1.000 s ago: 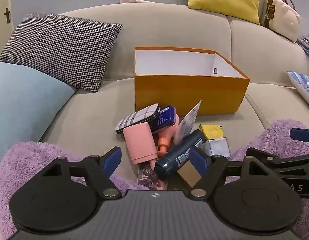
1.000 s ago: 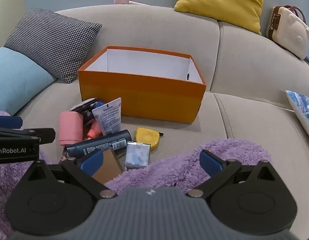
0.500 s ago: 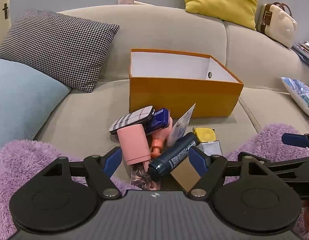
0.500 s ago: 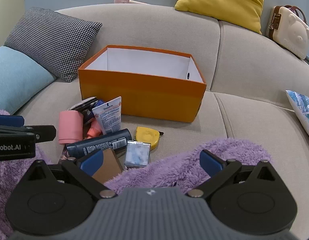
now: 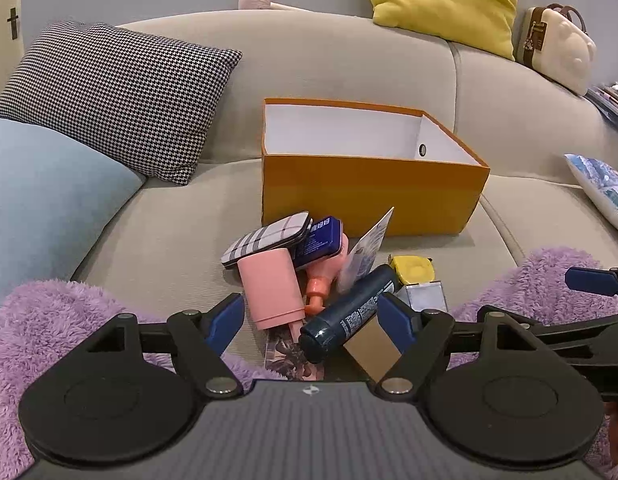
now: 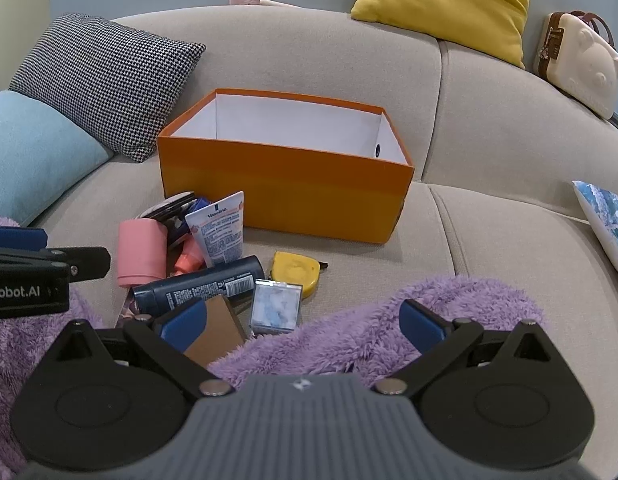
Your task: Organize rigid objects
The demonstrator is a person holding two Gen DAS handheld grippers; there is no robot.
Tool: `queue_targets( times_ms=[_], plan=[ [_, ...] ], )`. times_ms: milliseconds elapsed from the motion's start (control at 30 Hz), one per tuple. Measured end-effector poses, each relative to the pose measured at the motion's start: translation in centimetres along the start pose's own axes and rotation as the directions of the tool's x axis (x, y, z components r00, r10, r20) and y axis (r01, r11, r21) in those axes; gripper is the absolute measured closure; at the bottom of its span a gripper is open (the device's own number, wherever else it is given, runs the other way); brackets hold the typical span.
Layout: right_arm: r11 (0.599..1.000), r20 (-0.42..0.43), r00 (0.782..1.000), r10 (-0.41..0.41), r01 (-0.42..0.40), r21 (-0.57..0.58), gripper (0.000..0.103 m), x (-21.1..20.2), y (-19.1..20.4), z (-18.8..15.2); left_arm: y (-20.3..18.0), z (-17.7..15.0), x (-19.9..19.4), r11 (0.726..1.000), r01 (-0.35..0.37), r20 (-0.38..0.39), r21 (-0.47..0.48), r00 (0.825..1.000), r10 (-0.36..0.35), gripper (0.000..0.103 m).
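Hovering over pile, left gripper [image 5: 311,314] kept wide, nothing held. Right gripper [image 6: 303,320] also wide, nothing held, above purple blanket [image 6: 349,344]. Almost nothing changed since a second ago: both grippers seen in same spot, pile not touched. Dark bottle [image 5: 349,314], pink case [image 5: 271,288], yellow tape measure [image 6: 295,272], small clear box [image 6: 276,308] left near sofa [image 6: 489,260] seat front edge. Orange box [image 6: 285,196] at seat back, nothing seen inside. Sorting judged not started; first pick still needed.
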State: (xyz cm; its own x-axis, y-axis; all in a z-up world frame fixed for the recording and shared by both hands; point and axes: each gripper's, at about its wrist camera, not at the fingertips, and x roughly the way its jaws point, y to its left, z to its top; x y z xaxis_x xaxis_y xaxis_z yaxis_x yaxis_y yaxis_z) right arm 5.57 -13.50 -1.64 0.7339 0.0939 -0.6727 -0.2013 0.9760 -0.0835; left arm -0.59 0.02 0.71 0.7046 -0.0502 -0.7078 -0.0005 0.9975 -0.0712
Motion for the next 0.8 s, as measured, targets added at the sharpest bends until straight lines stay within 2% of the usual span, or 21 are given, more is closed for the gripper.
queue_targets(
  times_ms=[633,700,800],
  plan=[
    [1.0,-0.003,1.0,0.0,0.0,0.0,0.001,0.08,0.0,0.09,0.24,-0.1,-0.04,1.0,-0.004,-0.001,-0.002,1.0,0.004,0.014],
    [1.0,-0.004,1.0,0.0,0.0,-0.001,0.001,0.15,0.05,-0.16,0.29,-0.12,-0.02,1.0,-0.001,-0.004,-0.003,1.0,0.001,0.016],
    [1.0,-0.007,1.0,0.004,-0.004,0.0,0.001,0.22,0.1,-0.5,0.31,-0.17,0.11,1.0,0.003,-0.012,-0.004,1.0,-0.003,0.024]
  ],
)
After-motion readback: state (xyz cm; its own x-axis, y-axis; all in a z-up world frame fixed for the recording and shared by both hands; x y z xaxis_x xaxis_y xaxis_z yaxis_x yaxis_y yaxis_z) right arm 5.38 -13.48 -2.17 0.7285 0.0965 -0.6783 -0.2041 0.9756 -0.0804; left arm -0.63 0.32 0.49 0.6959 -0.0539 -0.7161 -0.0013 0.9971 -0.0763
